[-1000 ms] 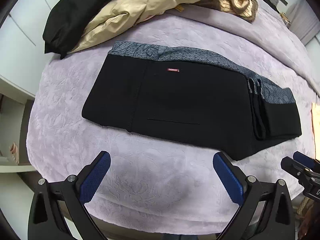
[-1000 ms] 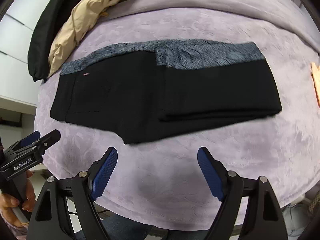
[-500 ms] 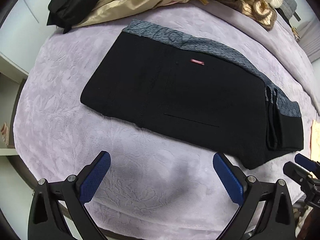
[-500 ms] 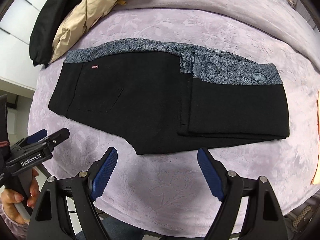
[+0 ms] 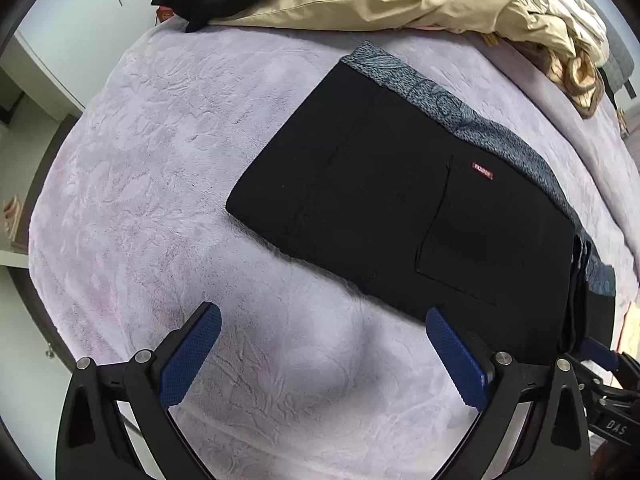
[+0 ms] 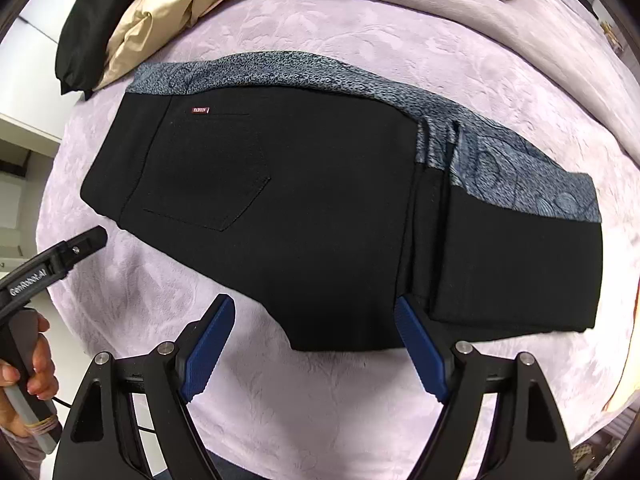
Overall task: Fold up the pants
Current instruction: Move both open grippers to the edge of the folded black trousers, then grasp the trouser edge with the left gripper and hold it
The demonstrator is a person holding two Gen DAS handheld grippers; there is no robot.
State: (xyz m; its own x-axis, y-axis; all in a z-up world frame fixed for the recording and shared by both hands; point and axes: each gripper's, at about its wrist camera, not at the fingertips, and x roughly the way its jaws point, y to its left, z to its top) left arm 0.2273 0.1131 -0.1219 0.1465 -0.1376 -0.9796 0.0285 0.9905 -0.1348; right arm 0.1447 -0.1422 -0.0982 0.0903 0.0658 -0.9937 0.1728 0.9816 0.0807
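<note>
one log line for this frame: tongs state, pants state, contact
left tongs: open, empty | right tongs: open, empty | pants: partly folded, flat on lilac blanket | contact: none

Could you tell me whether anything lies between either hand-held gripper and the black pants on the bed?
Nothing visible does. Only bare lilac plush bedspread separates the open right hand-held gripper and the open left hand-held gripper from the black folded pants with a grey patterned waistband.
</note>
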